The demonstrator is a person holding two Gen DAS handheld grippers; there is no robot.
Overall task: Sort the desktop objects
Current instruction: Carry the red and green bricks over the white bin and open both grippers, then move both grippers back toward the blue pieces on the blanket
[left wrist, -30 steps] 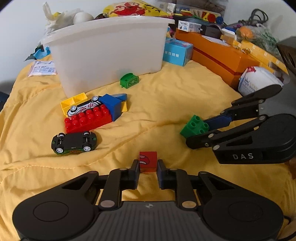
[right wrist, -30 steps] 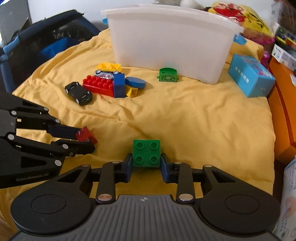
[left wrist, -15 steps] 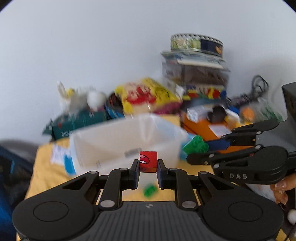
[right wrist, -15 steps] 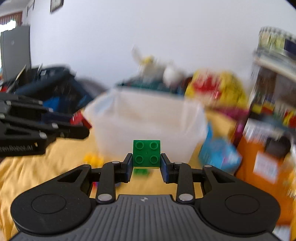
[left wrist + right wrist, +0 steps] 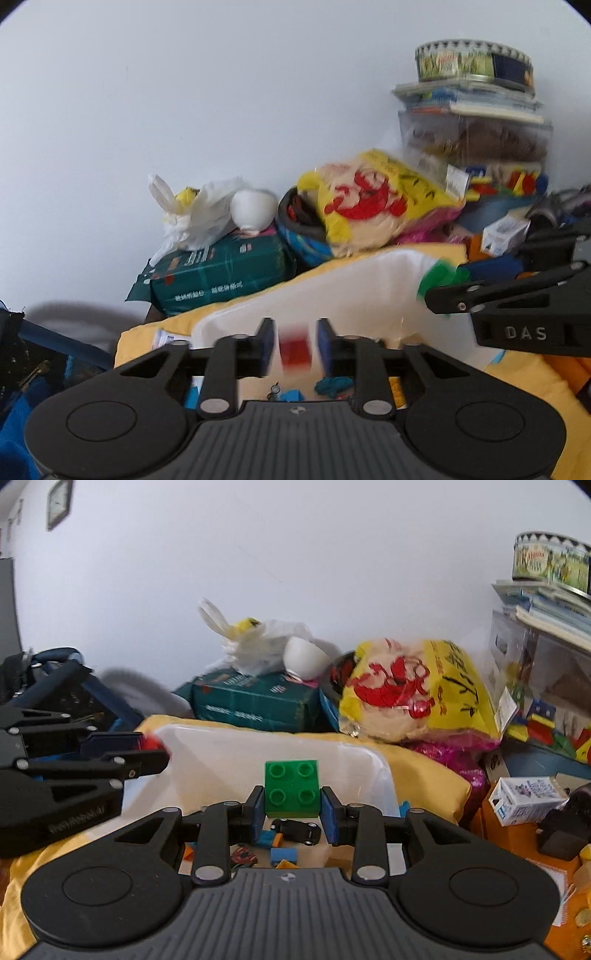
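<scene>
My left gripper hangs over the white plastic bin, and its jaws are opening. A blurred red block sits between the pads with a gap on each side, free of them. My right gripper is also above the bin. Its jaws are opening too, but a green four-stud brick still sits upright between the pads, which touch its sides. In the left wrist view the right gripper shows at the right with the green brick blurred at its tips.
Inside the bin lie a black toy car and several small blue and red pieces. Behind it are a green package, a yellow printed bag and a white plastic bag. Stacked boxes and a tin crowd the right.
Both grippers rose from the yellow cloth with their blocks and moved over the bin. The left pads have parted from the red block, which now blurs downward.
</scene>
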